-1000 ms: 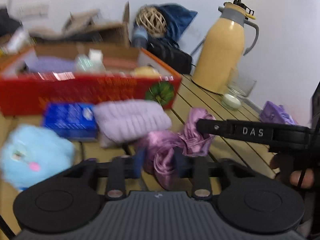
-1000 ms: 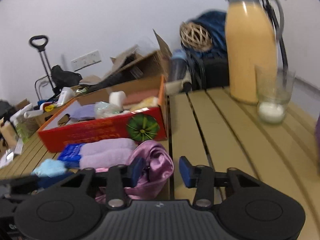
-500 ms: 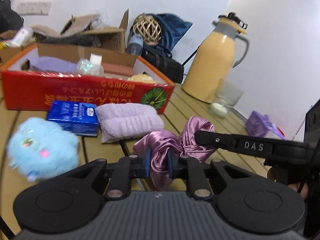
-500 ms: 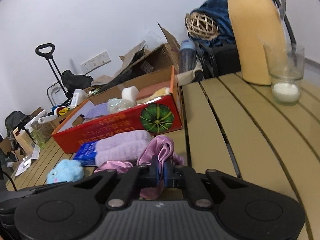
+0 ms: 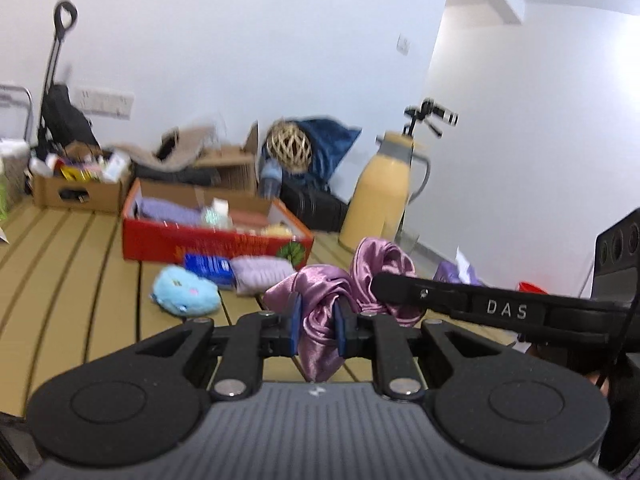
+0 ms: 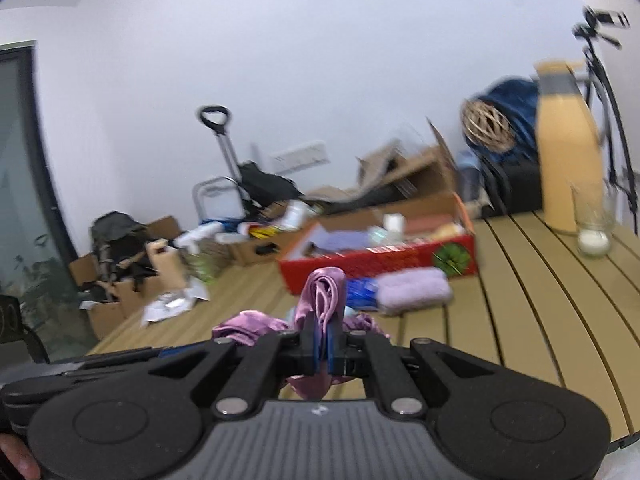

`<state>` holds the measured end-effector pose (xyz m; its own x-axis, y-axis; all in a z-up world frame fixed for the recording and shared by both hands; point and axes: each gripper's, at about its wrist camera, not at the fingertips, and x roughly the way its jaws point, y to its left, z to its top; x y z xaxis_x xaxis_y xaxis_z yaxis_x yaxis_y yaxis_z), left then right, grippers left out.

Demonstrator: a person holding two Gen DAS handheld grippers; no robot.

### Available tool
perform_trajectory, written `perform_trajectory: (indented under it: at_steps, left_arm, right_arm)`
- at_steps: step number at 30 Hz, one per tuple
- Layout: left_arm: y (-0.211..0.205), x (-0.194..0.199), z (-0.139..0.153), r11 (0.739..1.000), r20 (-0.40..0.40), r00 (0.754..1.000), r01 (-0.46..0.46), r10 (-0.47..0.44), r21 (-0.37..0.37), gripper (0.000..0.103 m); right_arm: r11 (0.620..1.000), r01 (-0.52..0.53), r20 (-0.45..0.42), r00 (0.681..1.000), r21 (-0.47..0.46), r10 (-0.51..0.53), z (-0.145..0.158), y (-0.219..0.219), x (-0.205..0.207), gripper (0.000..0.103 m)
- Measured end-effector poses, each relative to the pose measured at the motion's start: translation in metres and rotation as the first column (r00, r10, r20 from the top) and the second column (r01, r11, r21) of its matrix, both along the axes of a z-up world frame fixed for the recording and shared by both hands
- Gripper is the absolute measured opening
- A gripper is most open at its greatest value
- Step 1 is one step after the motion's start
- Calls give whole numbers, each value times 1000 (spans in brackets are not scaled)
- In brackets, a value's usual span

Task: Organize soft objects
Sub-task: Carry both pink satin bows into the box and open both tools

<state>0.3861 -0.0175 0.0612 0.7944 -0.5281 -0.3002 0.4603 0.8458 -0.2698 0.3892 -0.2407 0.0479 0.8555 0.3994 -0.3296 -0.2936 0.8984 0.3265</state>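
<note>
Both grippers have lifted up and pulled back from the table since a second ago, and the pink satin cloth [image 5: 320,312] came with them, so it's now hanging in the air above the slatted wooden table [image 5: 80,280] instead of lying on it. Left gripper [image 5: 316,320] is clamped on a bunched fold of it, right gripper [image 6: 323,338] is pinched nearly flat on another part, cloth sticking up between its blue pads. Still sitting on the table: blue plush toy [image 5: 184,290], blue packet [image 5: 209,267], lilac folded towel [image 5: 262,272], all just in front of the red box [image 5: 200,242] full of stuff. Yellow thermos [image 5: 378,208] and a glass jar [image 6: 594,222] are further off right. Right gripper's black arm crosses the left view, blocking some of the cloth
</note>
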Motion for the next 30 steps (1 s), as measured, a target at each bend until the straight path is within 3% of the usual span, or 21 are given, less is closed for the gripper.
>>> perform_trajectory:
  at_steps: [7,14,18,24,30]
  left_arm:
    - [20,-46,8,998,72,997,-16,20,-60,17]
    - [33,-24,11,997,86,995,-44,49,-57,17]
    - [37,34,23,998,90,995,-44,48,-40,17]
    - [39,159,46,999,79,995,-53,53,5,17]
    - [42,279,21,994,-21,997,-78,79,72,17]
  right_arm:
    - [1000,-14,70,997,14,13,17,16,-45,4]
    - [1000,-28,86,996,5,28,20,34,-33,4]
    - [999,-42,73,997,21,40,25,38,20,4]
    - [996,-59,31,998,70,57,44,39,150,4]
    - [996,-42,-107,993,80,50,22,48,287,4]
